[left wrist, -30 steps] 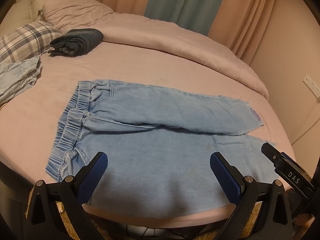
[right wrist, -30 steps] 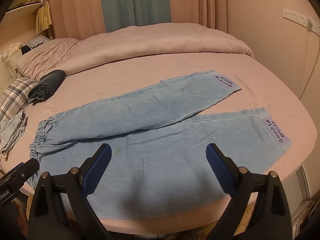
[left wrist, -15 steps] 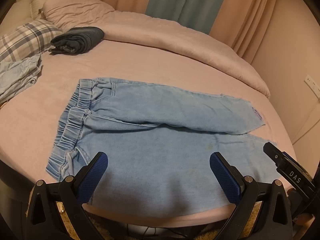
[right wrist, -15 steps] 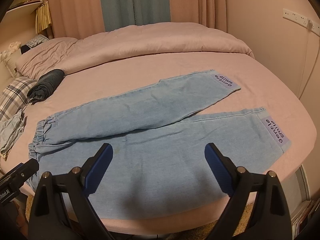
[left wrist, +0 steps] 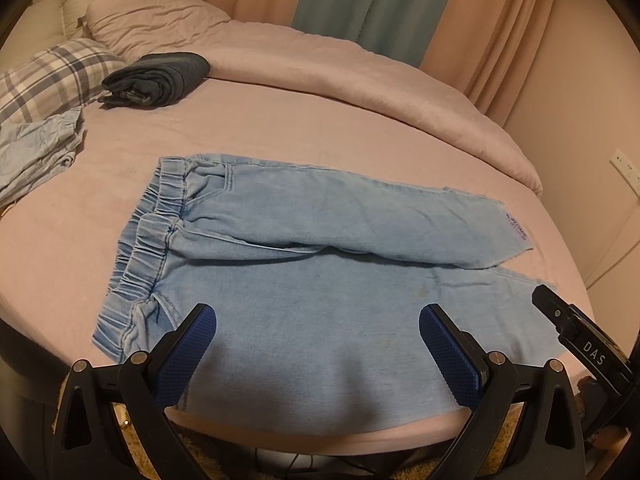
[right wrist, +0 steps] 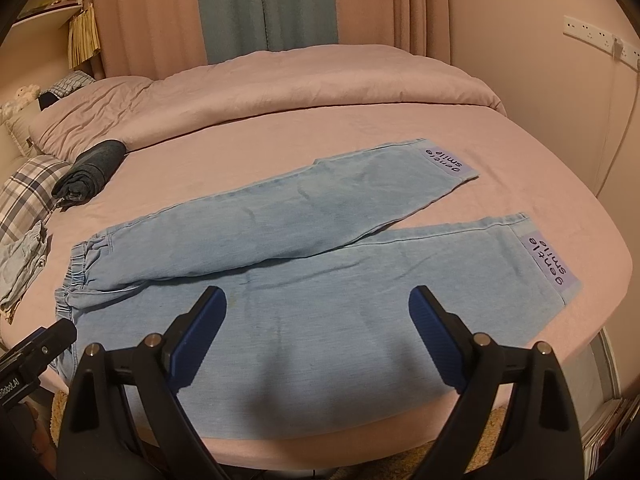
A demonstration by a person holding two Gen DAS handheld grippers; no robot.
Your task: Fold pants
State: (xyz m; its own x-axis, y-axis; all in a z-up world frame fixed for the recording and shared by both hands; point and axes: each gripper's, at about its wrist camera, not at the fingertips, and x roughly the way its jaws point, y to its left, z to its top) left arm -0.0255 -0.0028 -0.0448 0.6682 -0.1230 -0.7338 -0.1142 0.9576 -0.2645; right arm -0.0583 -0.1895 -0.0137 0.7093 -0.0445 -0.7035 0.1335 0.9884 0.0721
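I see 2 wrist fisheyes at the bed's (left wrist: 280, 120) near edge | left faces waistband end | right faces cuffs | both share jeans (left wrist: 320, 320).

A pink bed (left wrist: 304, 120) carries light-blue pants (left wrist: 320, 280), a dark folded garment (left wrist: 160, 78) and pillows (left wrist: 52, 76).

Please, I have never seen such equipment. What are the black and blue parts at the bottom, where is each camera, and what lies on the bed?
A person holds two hand tools, each with a camera looking forward along its fingers. One picture shows the left gripper, the other the right gripper. Both have jaws wide open, holding nothing. Light blue pants lie flat on the pink bed, legs slightly apart. Further away are a rolled dark garment, a plaid pillow and a crumpled pale blue garment.
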